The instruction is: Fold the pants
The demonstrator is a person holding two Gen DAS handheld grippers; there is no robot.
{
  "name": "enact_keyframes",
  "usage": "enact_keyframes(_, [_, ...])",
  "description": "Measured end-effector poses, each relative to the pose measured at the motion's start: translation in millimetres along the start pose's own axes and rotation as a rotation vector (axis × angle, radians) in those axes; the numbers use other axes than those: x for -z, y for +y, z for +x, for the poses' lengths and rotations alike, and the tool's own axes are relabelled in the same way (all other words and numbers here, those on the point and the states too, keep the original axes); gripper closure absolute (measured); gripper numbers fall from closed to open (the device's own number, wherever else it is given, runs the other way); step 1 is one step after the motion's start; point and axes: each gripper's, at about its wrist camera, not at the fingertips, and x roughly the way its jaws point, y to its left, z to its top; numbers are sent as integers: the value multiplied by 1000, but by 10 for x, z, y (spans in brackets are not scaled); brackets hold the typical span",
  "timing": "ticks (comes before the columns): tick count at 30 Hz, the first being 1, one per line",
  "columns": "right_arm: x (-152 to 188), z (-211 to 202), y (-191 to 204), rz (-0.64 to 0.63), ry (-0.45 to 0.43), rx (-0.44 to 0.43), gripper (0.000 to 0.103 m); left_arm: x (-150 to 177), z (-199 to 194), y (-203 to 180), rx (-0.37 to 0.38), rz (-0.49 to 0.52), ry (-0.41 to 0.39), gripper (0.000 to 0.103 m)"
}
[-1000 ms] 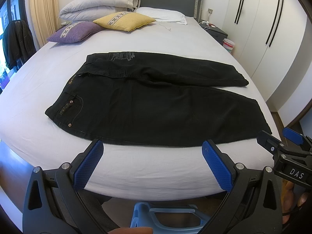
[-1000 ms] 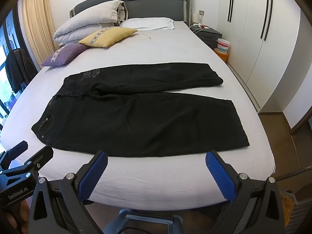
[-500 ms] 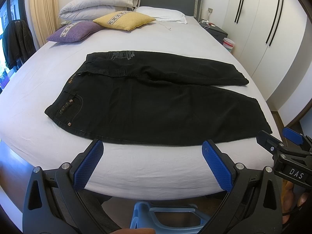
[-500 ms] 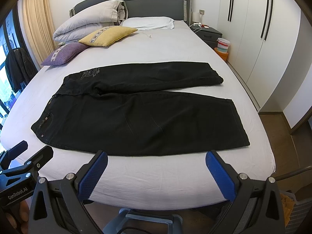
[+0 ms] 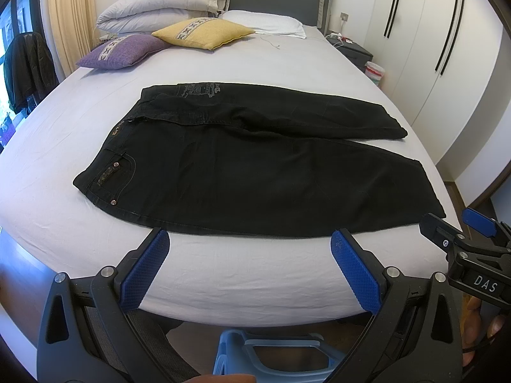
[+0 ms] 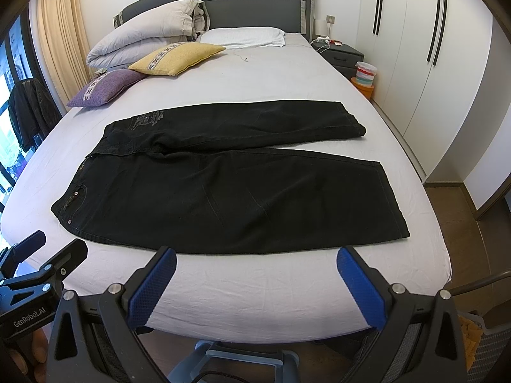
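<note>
Black pants [image 5: 255,175] lie flat on the white bed [image 5: 239,268], waist to the left, both legs stretching right; they also show in the right wrist view [image 6: 230,198]. The far leg lies angled away from the near one. My left gripper [image 5: 249,239] is open and empty, held just short of the pants' near edge. My right gripper [image 6: 255,255] is open and empty, also just before the near edge. Each gripper shows at the side of the other's view: the right one [image 5: 460,239], the left one [image 6: 41,268].
A purple cushion [image 5: 124,51], a yellow cushion [image 5: 204,32], a folded duvet [image 5: 159,9] and a white pillow [image 5: 265,22] lie at the bed's head. White wardrobes [image 5: 431,48] and a nightstand [image 6: 338,52] stand on the right. A dark jacket [image 5: 25,63] hangs left.
Both grippers have edged slightly toward the bed; the pants sit a little nearer in both views. Nothing was grasped.
</note>
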Motion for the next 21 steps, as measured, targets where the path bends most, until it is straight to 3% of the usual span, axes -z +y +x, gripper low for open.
enact_keyframes(21, [-4,26,8,0,4,-5,0,56,10,10,-1,-1,5,0])
